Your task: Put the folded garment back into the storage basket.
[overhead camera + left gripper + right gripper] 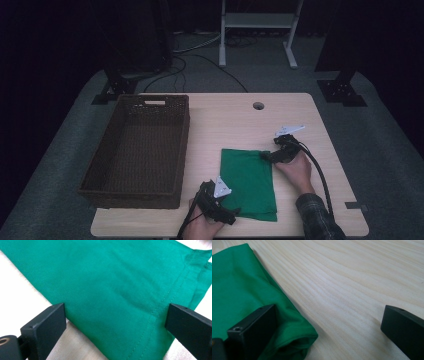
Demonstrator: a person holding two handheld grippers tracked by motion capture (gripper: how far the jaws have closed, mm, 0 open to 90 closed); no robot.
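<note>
Lying flat on the table [230, 120], the folded green cloth [249, 183] shows stitched hems.

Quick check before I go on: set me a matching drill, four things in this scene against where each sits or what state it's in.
Things:
1. green cloth
2. wicker basket
3. left tongs
4. right tongs

Place or state:
A. open at the cloth's far right corner
B. folded flat on the wooden table
C. empty, on the table's left side
D. open at the cloth's near left corner

Pairs: 1-B, 2-C, 3-D, 4-A
</note>
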